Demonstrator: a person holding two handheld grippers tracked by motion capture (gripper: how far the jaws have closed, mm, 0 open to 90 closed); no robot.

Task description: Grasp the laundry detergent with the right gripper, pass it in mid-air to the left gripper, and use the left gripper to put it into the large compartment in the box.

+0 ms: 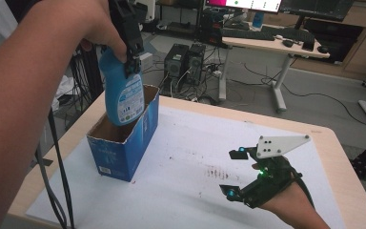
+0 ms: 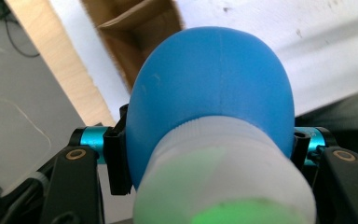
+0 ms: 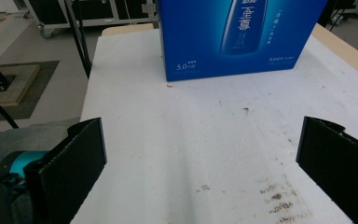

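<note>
- The left gripper (image 1: 132, 66) is clamped on the shoulder of a blue detergent bottle (image 1: 122, 93), just under its white cap (image 2: 223, 177). In the left gripper view the jaws press on either side of the bottle, which bulges past them. A grip this high lets the body hang straight down.
- The bottle stands nearly upright, cap uppermost. Its lower end is already below the rim of the open blue carton (image 1: 124, 140), and the label is above the edge. The bottle looks to be going into or coming out of the carton; which of the two cannot be told.
- The carton stands upright on the white sheet (image 1: 195, 157) that covers the wooden table (image 1: 336, 157), near its far left corner. Its top is open, and brown cardboard shows inside. Open upward, it can take a bottle moved vertically, with no need to tip either thing.
- The right gripper (image 1: 234, 172) rests low over the sheet, well apart from the carton. Its jaws are spread wide with nothing between them. In the right gripper view they frame bare, stained sheet and face the carton's printed side (image 3: 240, 35).
- Kept off to the side, the right gripper leaves the carton's mouth free, yet faces it and could steady the carton if it shifted.
</note>
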